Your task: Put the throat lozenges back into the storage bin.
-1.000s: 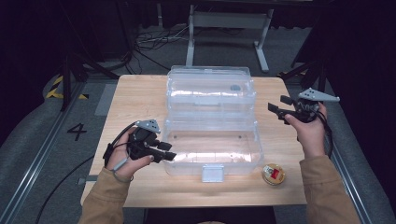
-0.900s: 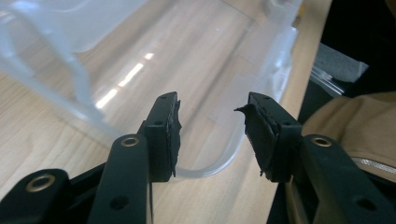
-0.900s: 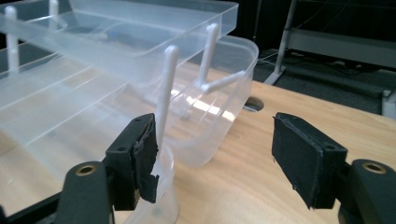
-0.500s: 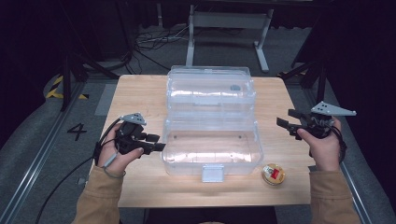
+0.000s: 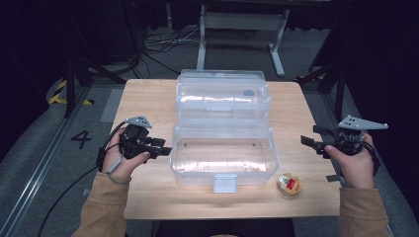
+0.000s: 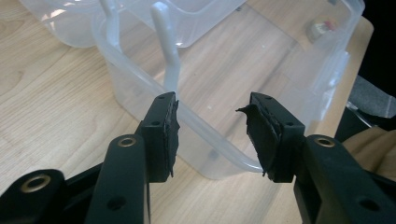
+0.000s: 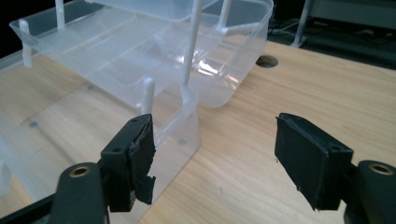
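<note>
Clear plastic box (image 5: 225, 153) at the tabletop's middle looks light, stiff, slippery; we hold left gripper (image 5: 160, 148) and right gripper (image 5: 311, 143) apart, empty, and should grip its side rims.

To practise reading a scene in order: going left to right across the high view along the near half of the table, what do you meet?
left gripper → clear plastic box → small round tin → right gripper
</note>
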Tool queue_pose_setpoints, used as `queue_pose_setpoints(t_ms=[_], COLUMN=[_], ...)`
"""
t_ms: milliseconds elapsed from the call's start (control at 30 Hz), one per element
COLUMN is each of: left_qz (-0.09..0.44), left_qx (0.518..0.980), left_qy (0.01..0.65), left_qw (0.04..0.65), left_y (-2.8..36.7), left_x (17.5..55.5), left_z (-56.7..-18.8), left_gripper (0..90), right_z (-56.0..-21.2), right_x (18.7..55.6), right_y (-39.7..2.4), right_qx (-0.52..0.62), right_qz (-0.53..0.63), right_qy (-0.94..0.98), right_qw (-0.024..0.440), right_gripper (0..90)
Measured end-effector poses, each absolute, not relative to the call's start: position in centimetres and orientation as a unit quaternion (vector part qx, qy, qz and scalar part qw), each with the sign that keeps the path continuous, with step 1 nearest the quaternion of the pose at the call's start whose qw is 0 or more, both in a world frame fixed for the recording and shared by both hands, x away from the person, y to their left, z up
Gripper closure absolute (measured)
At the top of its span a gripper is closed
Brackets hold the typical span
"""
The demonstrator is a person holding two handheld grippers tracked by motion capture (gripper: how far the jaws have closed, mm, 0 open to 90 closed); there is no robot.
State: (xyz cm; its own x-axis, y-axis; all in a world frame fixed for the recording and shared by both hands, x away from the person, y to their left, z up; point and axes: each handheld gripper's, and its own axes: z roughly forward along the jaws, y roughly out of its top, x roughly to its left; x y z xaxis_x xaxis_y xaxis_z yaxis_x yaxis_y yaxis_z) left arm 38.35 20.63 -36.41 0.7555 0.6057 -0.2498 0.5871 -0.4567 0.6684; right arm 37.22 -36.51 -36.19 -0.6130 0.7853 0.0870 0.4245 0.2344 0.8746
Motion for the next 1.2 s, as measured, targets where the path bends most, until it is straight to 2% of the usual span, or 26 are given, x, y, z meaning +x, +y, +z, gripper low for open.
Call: queue_pose_setpoints(t_ms=[600,1200], left_qz=[0.020,0.013], left_qx=[0.849,0.854], left_qy=[0.384,0.384], left_qw=[0.364,0.351], left_y=[21.2,20.8], left_x=[39.4,39.7], left_z=[-37.0,-37.5], left_gripper=[49.8,49.9], right_z=[-37.3,-39.6], right_x=[36.3,36.6], right_y=[-35.5,-34.7], right_qx=[0.381,0.361], right_qz=[0.372,0.294], right_qy=[0.840,0.883], right_qw=[0.104,0.055], right_gripper=[29.6,28.7])
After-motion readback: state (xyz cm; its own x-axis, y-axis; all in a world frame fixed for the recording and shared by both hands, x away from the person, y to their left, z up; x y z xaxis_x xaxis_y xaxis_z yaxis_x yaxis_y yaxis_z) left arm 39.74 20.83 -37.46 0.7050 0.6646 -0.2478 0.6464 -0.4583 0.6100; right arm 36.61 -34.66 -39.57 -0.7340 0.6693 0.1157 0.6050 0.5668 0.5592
